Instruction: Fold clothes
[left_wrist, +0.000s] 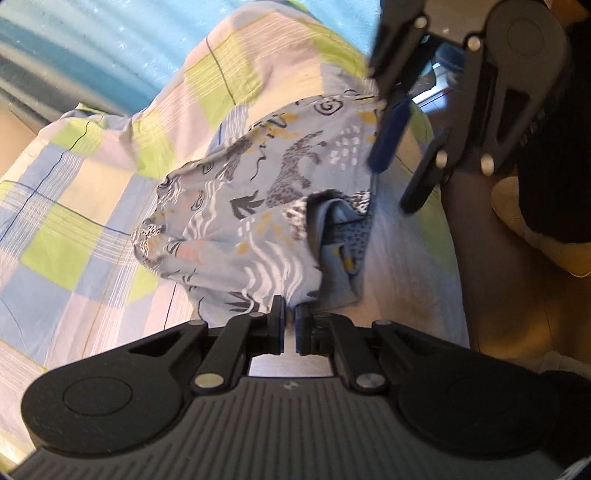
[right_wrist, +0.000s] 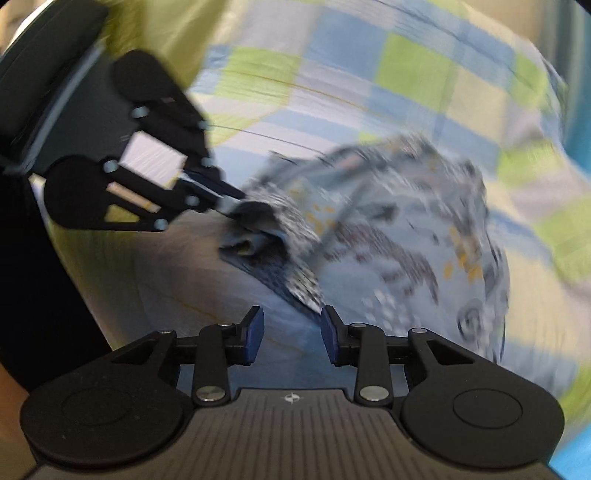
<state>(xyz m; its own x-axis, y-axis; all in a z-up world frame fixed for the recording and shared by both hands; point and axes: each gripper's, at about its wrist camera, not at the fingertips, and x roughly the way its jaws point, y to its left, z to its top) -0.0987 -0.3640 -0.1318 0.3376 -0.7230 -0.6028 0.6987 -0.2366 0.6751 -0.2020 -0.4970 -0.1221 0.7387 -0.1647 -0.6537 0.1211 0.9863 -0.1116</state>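
Patterned blue garment (left_wrist: 258, 206) crumpled mid-frame on checked bedsheet (left_wrist: 74, 206). Left hand-held gripper (left_wrist: 290, 325) clenched on garment's near edge, bottom centre. Right hand-held gripper (right_wrist: 291, 332) released, fingers spread, just short of garment's corner; view blurred.

A bed spread with a checked sheet (left_wrist: 74, 206) of green, blue and cream stands against a turquoise wall (left_wrist: 92, 44).
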